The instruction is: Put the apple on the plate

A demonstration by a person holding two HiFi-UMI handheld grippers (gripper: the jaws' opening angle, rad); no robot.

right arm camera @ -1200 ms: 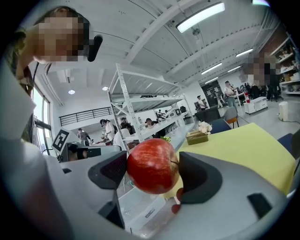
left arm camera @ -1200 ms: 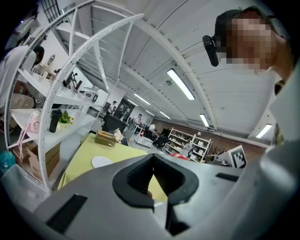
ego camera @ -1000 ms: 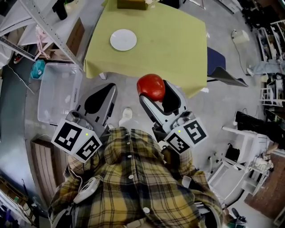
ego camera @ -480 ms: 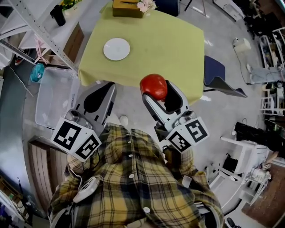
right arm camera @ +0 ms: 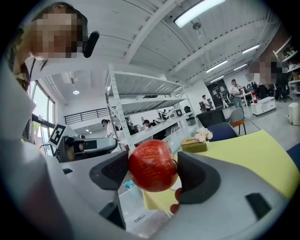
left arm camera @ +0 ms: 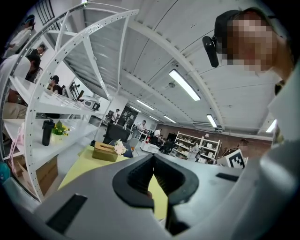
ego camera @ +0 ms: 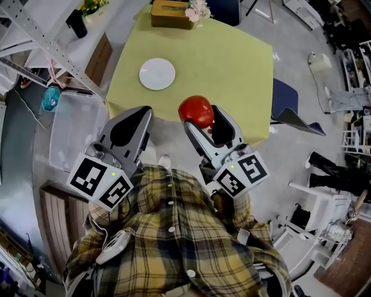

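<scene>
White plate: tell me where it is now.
In the head view the white plate lies on the yellow tablecloth, left half, nearer than the tissue box.

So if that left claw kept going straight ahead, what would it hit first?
Probably the yellow table: the left claw points level at its near edge, roughly toward the white plate. If it rides higher than the tabletop, the way looks free; height is hard to judge.

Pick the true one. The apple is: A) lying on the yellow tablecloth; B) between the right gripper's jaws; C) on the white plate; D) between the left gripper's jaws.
B: the apple hangs in the air between the pads of the right gripper, whose jaws are closing on it, and the plate lies bare.
</scene>
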